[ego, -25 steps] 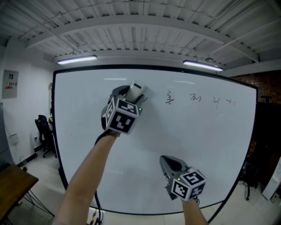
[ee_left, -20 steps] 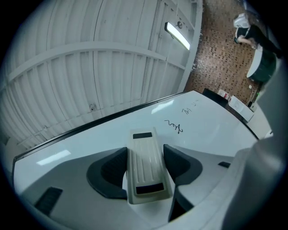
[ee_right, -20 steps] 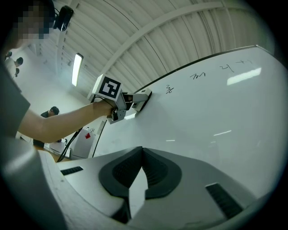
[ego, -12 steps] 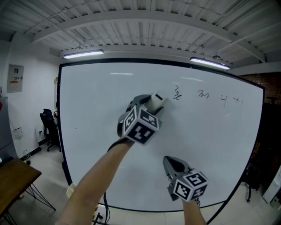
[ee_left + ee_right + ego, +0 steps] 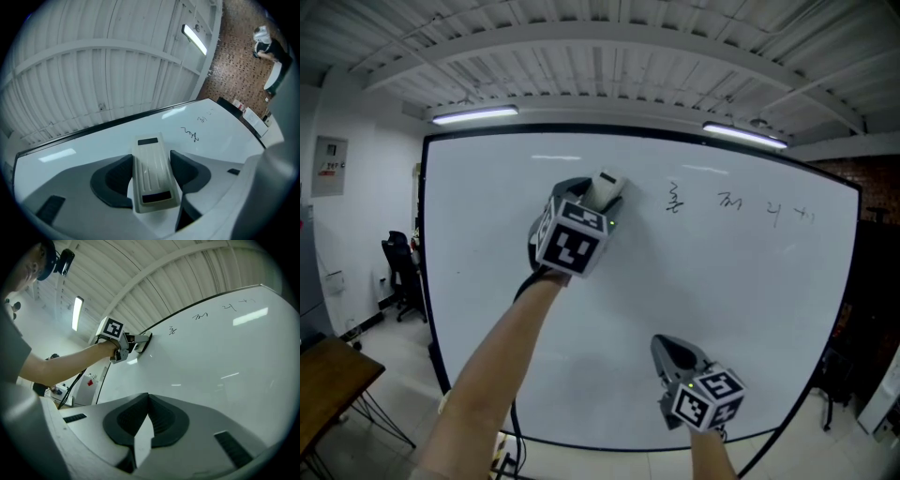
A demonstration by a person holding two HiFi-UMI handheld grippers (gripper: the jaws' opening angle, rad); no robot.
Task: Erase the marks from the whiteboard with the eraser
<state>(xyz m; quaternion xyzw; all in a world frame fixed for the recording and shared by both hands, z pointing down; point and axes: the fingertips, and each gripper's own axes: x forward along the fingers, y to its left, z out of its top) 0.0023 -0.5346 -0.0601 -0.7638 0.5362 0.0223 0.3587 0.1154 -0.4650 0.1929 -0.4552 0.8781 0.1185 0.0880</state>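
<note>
Left gripper: raised at the upper middle of the whiteboard, jaws clamped on the long sides of a pale eraser. The eraser's far end sticks out past the jaw tips toward the board. From the right gripper view it seems to touch the board surface, though contact is hard to confirm at that size.

Marks: four small dark scribbles in a row along the upper right of the board. The nearest one lies just right of the eraser, apart from it. Board area under and left of the eraser shows clean white.

Right gripper: low, near the board's bottom edge, well apart from the left one. Jaws together, nothing between them, tips pointing at the board.

Two ceiling lights reflect on the board's top
</note>
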